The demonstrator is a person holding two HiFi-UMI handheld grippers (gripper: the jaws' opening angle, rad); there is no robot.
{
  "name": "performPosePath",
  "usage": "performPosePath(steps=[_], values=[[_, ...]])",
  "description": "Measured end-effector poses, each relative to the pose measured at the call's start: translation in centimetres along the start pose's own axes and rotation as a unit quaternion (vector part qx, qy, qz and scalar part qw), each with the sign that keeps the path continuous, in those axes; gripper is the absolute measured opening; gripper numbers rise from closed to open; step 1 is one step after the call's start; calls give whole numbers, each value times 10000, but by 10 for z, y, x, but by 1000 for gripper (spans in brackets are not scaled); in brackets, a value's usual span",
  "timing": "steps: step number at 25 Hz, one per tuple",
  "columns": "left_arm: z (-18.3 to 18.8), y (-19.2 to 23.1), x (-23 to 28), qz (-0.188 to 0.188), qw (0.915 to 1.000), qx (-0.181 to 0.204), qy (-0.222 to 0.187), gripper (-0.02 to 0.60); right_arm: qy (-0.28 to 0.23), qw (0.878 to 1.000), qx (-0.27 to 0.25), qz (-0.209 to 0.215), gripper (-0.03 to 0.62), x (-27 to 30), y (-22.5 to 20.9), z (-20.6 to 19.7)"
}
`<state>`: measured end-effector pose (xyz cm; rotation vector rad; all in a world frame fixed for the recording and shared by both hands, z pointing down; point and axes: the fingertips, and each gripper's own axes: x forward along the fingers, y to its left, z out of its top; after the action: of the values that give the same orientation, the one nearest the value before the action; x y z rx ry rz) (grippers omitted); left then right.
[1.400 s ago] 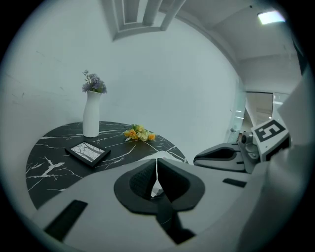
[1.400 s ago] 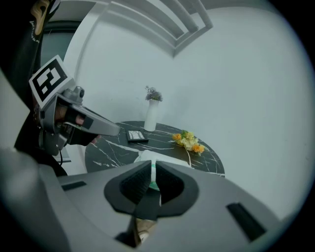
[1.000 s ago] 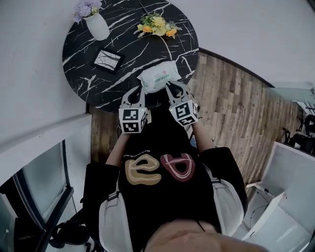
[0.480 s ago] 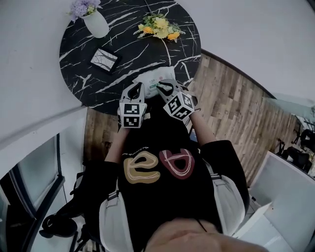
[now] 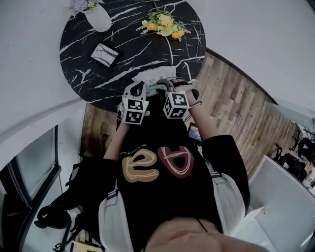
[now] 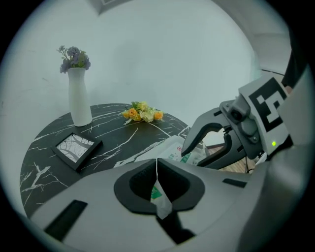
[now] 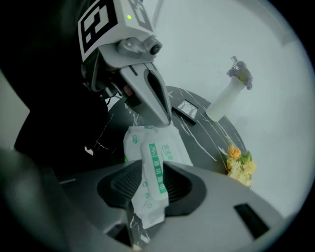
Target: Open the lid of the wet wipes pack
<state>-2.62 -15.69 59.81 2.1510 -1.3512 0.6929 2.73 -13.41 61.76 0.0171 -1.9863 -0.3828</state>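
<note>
The white wet wipes pack (image 5: 151, 78) with green print lies at the near edge of the round black marble table (image 5: 142, 47). My left gripper (image 5: 136, 90) is shut on a thin corner of the pack's film (image 6: 158, 193). My right gripper (image 5: 169, 84) points steeply down at the pack's other end. Its jaws have just been opening, and the pack's end with its green-printed strip (image 7: 152, 167) lies between the open fingers. In the right gripper view the left gripper (image 7: 150, 101) shows at the pack's far end. In the left gripper view the right gripper (image 6: 192, 158) hangs over the pack (image 6: 174, 147).
On the table stand a white vase with purple flowers (image 5: 97, 15), a bunch of yellow flowers (image 5: 165, 22) and a small dark picture frame (image 5: 105, 53). Wooden floor (image 5: 231, 108) lies to the right of the table, and a pale wall to the left.
Both grippers have come down onto the pack. The right gripper has rolled over and its jaws have parted around the pack's end. The left gripper now pinches the pack's corner.
</note>
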Motion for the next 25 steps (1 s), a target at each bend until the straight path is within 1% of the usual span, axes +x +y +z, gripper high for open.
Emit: performPosePath(steps=[3, 8, 12, 18, 25], values=[[-5, -2, 3, -27, 9999, 38, 163, 20, 52, 9995, -302, -2, 138, 5, 3, 0], [-16, -9, 10, -101, 9980, 253, 574, 20, 42, 9990, -434, 8, 138, 7, 4, -1], [-23, -11, 14, -84, 9964, 370, 752, 20, 45, 9993, -314, 185, 126, 10, 3, -2], [-31, -8, 21, -133, 9943, 334, 1004, 20, 40, 9988, -198, 436, 117, 11, 1, -2], [-31, -9, 23, -171, 9930, 453, 1077, 20, 43, 9951, 27, 983, 114, 9, -2, -1]])
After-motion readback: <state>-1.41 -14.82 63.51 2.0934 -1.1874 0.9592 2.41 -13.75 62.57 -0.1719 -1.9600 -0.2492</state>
